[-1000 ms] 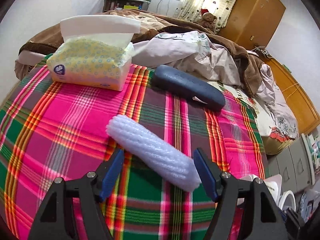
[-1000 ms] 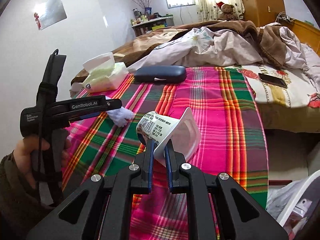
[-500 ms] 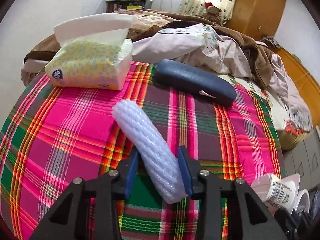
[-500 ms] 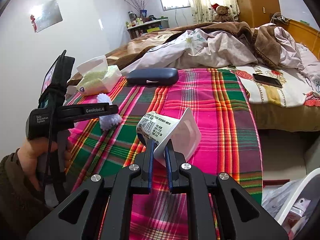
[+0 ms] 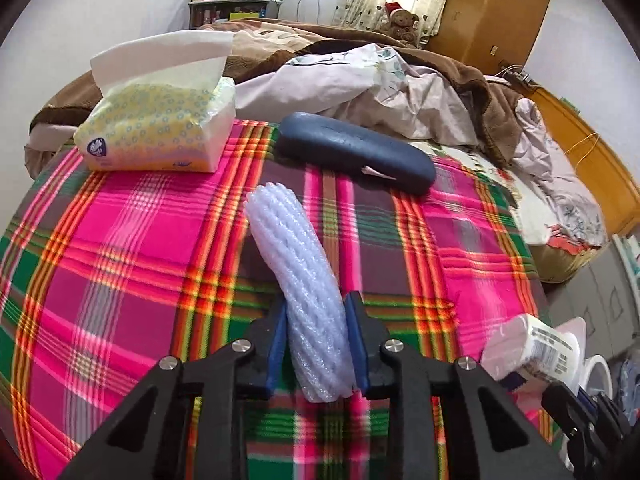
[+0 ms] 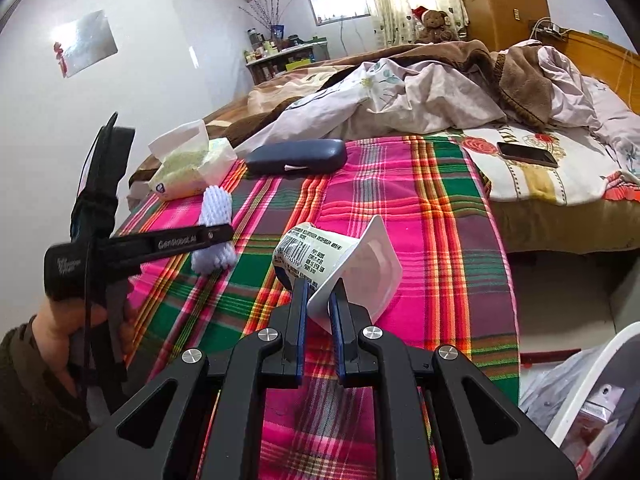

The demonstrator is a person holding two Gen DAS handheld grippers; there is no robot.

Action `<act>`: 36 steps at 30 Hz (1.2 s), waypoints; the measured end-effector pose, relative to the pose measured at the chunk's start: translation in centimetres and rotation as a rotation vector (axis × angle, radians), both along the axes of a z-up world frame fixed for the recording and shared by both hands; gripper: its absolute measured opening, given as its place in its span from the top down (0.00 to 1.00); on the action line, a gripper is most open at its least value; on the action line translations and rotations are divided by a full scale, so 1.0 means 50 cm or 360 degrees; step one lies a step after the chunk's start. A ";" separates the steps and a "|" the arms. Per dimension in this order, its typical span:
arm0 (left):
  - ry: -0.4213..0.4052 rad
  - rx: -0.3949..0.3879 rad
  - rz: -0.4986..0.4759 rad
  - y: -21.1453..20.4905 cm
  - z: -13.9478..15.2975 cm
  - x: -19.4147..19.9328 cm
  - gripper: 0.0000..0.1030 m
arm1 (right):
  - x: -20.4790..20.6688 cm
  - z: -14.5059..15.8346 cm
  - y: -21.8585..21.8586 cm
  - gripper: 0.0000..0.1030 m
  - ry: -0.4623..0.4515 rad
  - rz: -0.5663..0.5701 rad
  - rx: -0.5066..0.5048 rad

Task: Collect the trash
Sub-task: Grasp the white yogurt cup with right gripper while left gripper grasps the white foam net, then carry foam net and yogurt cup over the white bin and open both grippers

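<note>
My left gripper (image 5: pixel 316 308) is shut on a white foam net sleeve (image 5: pixel 294 264) and holds it just above the plaid tablecloth (image 5: pixel 120 264). The sleeve (image 6: pixel 214 236) and left gripper (image 6: pixel 218 233) also show at the left of the right wrist view. My right gripper (image 6: pixel 319 286) is shut on the rim of an empty white yogurt cup (image 6: pixel 340 256) with a printed label, held above the cloth. The cup (image 5: pixel 536 344) shows at the lower right of the left wrist view.
A tissue pack (image 5: pixel 160 136) and a dark blue glasses case (image 5: pixel 356 154) lie at the table's far side. A white bin with a plastic liner (image 6: pixel 588 392) stands at the lower right. An unmade bed (image 6: pixel 440 92) with a phone (image 6: pixel 527 155) lies beyond.
My left gripper closed on the foam sleeve and lifted it, turning it to point away. My right gripper kept its hold on the cup, almost still.
</note>
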State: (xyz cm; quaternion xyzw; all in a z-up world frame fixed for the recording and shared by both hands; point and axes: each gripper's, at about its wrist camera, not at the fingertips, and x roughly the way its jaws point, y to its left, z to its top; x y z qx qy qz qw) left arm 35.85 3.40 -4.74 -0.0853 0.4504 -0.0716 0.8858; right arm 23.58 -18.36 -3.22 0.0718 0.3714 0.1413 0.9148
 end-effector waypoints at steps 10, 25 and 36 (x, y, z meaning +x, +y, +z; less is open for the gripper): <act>-0.0097 0.0070 -0.0113 -0.038 0.044 -0.079 0.71 | -0.026 0.015 -0.023 0.89 -0.0029 -0.0051 0.0036; -0.0200 0.0063 -0.0279 -0.107 0.107 -0.228 0.71 | -0.120 0.059 -0.072 0.90 -0.0119 -0.0150 0.0038; -0.0299 0.0067 -0.0437 -0.193 0.145 -0.324 0.71 | -0.196 0.086 -0.127 0.89 -0.0199 -0.0263 0.0004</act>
